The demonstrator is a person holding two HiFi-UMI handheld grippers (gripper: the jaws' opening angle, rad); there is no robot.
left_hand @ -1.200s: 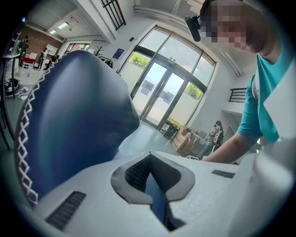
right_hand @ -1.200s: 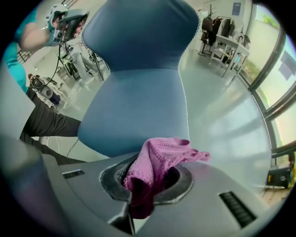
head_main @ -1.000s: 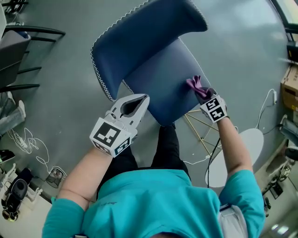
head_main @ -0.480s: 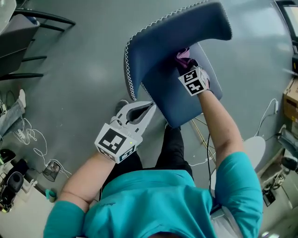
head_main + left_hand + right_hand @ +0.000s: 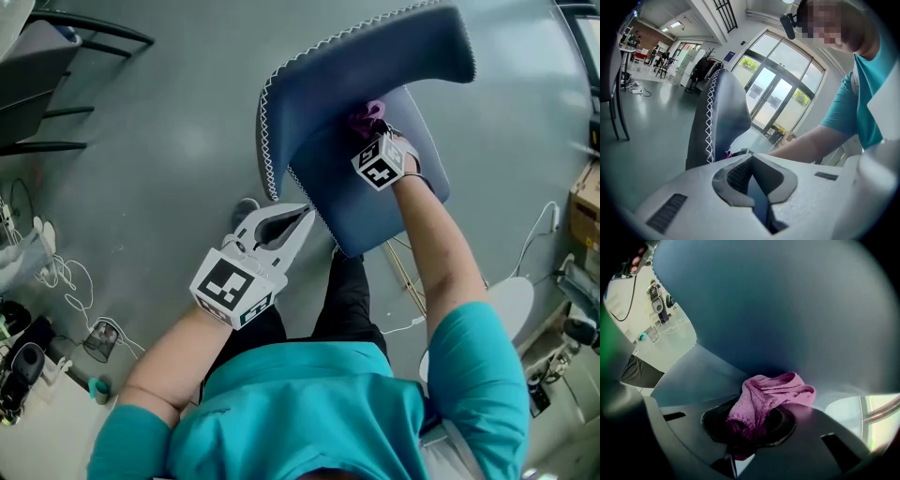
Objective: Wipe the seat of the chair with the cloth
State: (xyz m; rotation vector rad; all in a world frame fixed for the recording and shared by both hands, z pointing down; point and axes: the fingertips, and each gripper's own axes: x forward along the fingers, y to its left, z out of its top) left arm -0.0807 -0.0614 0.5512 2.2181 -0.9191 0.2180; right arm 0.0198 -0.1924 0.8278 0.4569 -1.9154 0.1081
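Observation:
The blue chair stands below me, its seat (image 5: 380,211) under a curved backrest (image 5: 366,52) edged with white stitching. My right gripper (image 5: 371,133) is shut on a purple cloth (image 5: 367,116) and presses it on the seat where it meets the backrest. In the right gripper view the bunched cloth (image 5: 771,394) bulges out of the jaws of that gripper (image 5: 757,420) against blue upholstery. My left gripper (image 5: 305,217) is shut at the seat's front-left edge; in the left gripper view a blue sliver of the seat shows between the jaws of this gripper (image 5: 750,161).
Black chair frames (image 5: 70,42) stand at the far left. Cables and small devices (image 5: 47,281) litter the floor at left. A white round base (image 5: 516,295) and a cardboard box (image 5: 586,187) are at right. The chair's pale legs (image 5: 405,272) show beside my black trousers (image 5: 342,300).
My right gripper has carried the cloth from the seat's near right edge across to the back of the seat by the backrest. The left gripper has stayed at the seat's edge.

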